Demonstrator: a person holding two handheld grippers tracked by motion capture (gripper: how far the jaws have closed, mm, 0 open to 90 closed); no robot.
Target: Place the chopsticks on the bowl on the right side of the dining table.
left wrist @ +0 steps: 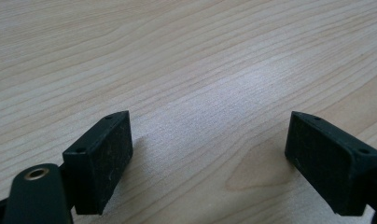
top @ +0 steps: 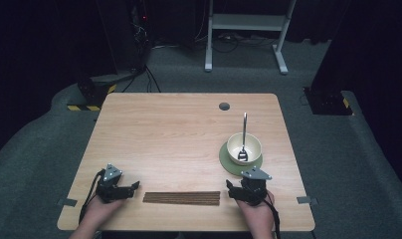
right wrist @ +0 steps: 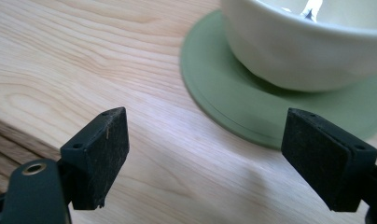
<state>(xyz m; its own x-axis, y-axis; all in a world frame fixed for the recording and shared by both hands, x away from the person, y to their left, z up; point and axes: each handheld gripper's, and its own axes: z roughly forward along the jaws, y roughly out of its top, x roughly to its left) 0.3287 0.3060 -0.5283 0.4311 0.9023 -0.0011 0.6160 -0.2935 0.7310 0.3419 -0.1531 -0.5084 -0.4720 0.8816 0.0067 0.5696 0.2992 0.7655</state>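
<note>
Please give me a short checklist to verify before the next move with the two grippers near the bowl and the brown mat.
1. Left gripper open, nothing between the jaws: ok.
2. Right gripper open, nothing between the jaws: ok.
3. Bowl stands upright on the green coaster: ok.
4. Spoon rests in the bowl, handle leaning over the far rim: ok.
5. Brown slatted mat lies flat between the grippers, untouched: ok.
6. Anything in the bowl besides the spoon: cannot tell.

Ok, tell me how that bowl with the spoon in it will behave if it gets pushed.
The bowl looks glazed, so probably stiff, breakable and slippery to grip. It sits on a green coaster and might drag it along. The spoon leans on the rim with its handle high, so it would likely shift or clatter.
</note>
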